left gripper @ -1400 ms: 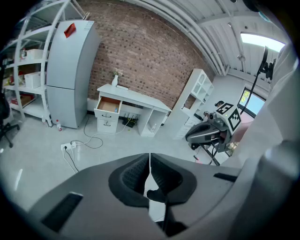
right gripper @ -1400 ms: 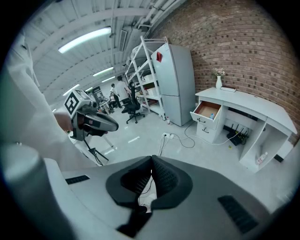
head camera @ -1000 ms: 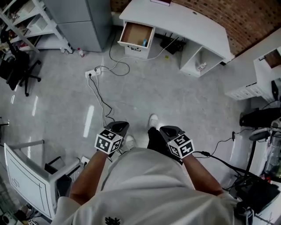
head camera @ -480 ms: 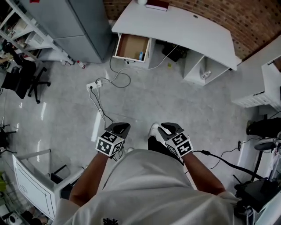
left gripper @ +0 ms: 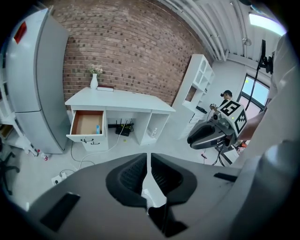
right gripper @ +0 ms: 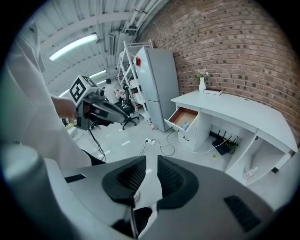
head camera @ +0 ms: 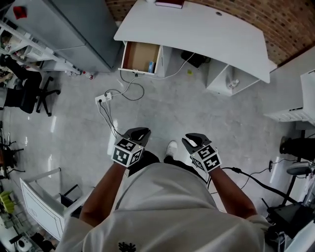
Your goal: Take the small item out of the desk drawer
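Observation:
A white desk (head camera: 197,29) stands far ahead, across the floor, against a brick wall. Its left drawer (head camera: 140,57) is pulled open, and a small blue item (head camera: 151,66) stands inside near the right wall. The left gripper view also shows the drawer (left gripper: 87,123) and the item (left gripper: 97,129); so does the right gripper view, with the drawer (right gripper: 183,118) and the item (right gripper: 184,125). My left gripper (head camera: 138,134) and right gripper (head camera: 191,141) are held close to my body, well short of the desk. Both are shut and hold nothing.
A power strip (head camera: 103,97) with looping cables lies on the floor between me and the drawer. A grey cabinet (head camera: 74,29) stands left of the desk, with an office chair (head camera: 29,96) further left. A vase (left gripper: 94,80) and a book (head camera: 170,3) sit on the desktop.
The desk and open drawer have shifted left and sit a little larger in the head view as I walk. Both grippers stay shut in front of my body.

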The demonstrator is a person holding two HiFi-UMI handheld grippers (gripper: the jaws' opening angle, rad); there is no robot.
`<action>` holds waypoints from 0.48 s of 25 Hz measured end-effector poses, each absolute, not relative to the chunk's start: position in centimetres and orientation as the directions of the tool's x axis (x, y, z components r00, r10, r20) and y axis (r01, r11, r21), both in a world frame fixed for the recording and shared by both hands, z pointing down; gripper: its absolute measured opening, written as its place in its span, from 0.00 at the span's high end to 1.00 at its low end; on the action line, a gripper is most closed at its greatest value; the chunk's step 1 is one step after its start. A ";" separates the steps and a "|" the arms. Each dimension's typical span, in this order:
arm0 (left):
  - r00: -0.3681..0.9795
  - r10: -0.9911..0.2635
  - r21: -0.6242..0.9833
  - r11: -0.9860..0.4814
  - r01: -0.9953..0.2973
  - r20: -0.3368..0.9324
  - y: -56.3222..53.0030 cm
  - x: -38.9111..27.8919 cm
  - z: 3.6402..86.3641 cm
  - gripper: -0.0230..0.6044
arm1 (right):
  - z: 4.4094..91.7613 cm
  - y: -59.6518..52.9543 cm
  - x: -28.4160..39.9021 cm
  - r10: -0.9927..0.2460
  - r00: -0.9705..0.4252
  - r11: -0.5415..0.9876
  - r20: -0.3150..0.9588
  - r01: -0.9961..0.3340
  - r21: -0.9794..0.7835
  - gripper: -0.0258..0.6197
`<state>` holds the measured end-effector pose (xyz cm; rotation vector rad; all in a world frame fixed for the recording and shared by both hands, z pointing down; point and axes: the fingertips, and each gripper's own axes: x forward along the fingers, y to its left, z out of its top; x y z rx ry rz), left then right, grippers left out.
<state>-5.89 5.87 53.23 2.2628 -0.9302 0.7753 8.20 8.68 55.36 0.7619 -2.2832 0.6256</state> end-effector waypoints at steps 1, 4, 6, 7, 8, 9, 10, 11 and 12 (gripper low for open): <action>0.589 -0.423 0.278 -0.596 -0.753 0.689 5.1 -5.6 53.3 0.92 | 55.4 8.2 8.4 -0.346 -0.628 0.715 0.697 -0.658 -0.237 0.82; 0.582 -0.427 0.289 -0.576 -0.765 0.692 2.5 -5.3 54.0 0.92 | 55.9 6.6 9.0 -0.354 -0.629 0.693 0.693 -0.674 -0.257 0.85; 0.583 -0.428 0.308 -0.555 -0.773 0.691 0.5 -5.5 54.7 0.92 | 55.8 5.2 9.3 -0.382 -0.620 0.667 0.686 -0.698 -0.260 0.88; 0.582 -0.428 0.315 -0.547 -0.776 0.692 -0.6 -5.7 55.1 0.92 | 55.5 4.4 9.3 -0.398 -0.616 0.654 0.680 -0.710 -0.261 0.88; 0.581 -0.426 0.317 -0.543 -0.778 0.694 -1.8 -5.9 55.6 0.92 | 55.2 3.7 9.3 -0.413 -0.613 0.641 0.673 -0.721 -0.263 0.89; 0.578 -0.424 0.316 -0.541 -0.779 0.698 -3.1 -6.1 56.1 0.92 | 55.0 2.9 9.4 -0.427 -0.609 0.627 0.668 -0.732 -0.267 0.90; 0.575 -0.421 0.313 -0.542 -0.780 0.702 -4.5 -6.3 56.8 0.92 | 54.9 2.2 9.7 -0.438 -0.601 0.610 0.668 -0.745 -0.270 0.90; 0.572 -0.418 0.309 -0.544 -0.780 0.706 -6.0 -6.4 57.4 0.92 | 55.0 1.4 10.1 -0.448 -0.588 0.590 0.673 -0.760 -0.271 0.90; 0.569 -0.414 0.304 -0.549 -0.779 0.710 -7.5 -6.4 57.9 0.92 | 55.3 0.6 10.7 -0.458 -0.572 0.569 0.681 -0.777 -0.270 0.90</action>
